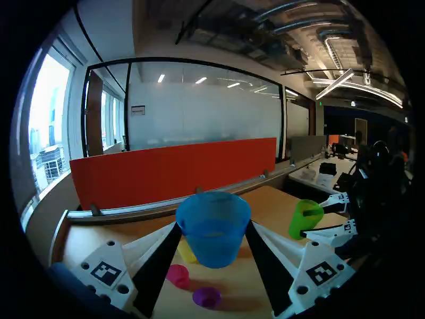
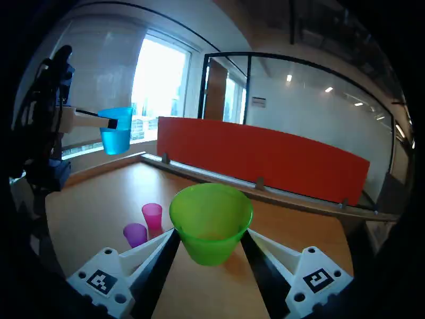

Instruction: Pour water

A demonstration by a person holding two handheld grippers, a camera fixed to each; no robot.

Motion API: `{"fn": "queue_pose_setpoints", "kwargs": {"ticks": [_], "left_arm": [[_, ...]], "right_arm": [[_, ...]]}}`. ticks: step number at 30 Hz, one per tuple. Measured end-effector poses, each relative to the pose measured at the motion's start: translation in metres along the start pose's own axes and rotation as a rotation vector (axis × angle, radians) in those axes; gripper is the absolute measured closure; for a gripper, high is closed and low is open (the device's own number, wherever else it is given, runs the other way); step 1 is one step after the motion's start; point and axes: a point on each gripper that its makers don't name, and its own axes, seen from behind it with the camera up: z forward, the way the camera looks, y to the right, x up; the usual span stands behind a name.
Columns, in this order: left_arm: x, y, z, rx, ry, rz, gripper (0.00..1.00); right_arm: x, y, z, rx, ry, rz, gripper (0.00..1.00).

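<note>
Left gripper view shows the left gripper (image 1: 213, 229) clamped on a blue cup (image 1: 212, 247), raised above the desk (image 1: 265, 199), possibly with water inside. In the right gripper view, the right gripper (image 2: 211, 234) squeezes a green cup (image 2: 211, 212); a pink cup (image 2: 152, 215) and a purple cup (image 2: 135, 234) stand just beside each other on the desk.
</note>
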Motion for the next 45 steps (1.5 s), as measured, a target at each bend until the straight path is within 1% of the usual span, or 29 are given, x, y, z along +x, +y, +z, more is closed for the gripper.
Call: {"fn": "queue_pose_setpoints", "kwargs": {"ticks": [6,9,14,18,24,27,30,33,39,45], "left_arm": [[0.014,0.003,-0.014,-0.001,0.05,0.003,0.16],[0.02,0.004,-0.018,0.001,0.073,-0.007,0.16],[0.029,0.006,-0.025,-0.003,0.121,-0.039,0.16],[0.034,0.007,-0.028,-0.01,0.139,-0.05,0.16],[0.04,0.006,-0.032,-0.015,0.168,-0.051,0.16],[0.043,0.008,-0.033,-0.024,0.176,-0.053,0.16],[0.048,0.01,-0.035,-0.036,0.199,-0.053,0.16],[0.05,0.011,-0.036,-0.038,0.204,-0.054,0.16],[0.051,0.011,-0.038,-0.045,0.198,-0.04,0.16],[0.048,0.014,-0.038,-0.068,0.172,-0.028,0.16]], "right_arm": [[0.007,-0.007,-0.006,-0.001,0.009,-0.003,0.16],[0.009,-0.01,-0.008,-0.002,0.014,-0.005,0.16],[0.014,-0.013,-0.011,-0.001,0.02,-0.011,0.16],[0.017,-0.015,-0.011,0.001,0.025,-0.014,0.16],[0.022,-0.019,-0.011,0.003,0.032,-0.016,0.16],[0.026,-0.021,-0.011,0.003,0.038,-0.018,0.16],[0.029,-0.022,-0.012,0.003,0.043,-0.015,0.16],[0.031,-0.023,-0.012,0.002,0.045,-0.015,0.16],[0.032,-0.024,-0.013,-0.001,0.051,-0.02,0.16],[0.035,-0.026,-0.015,0.007,0.054,-0.026,0.17]]}}
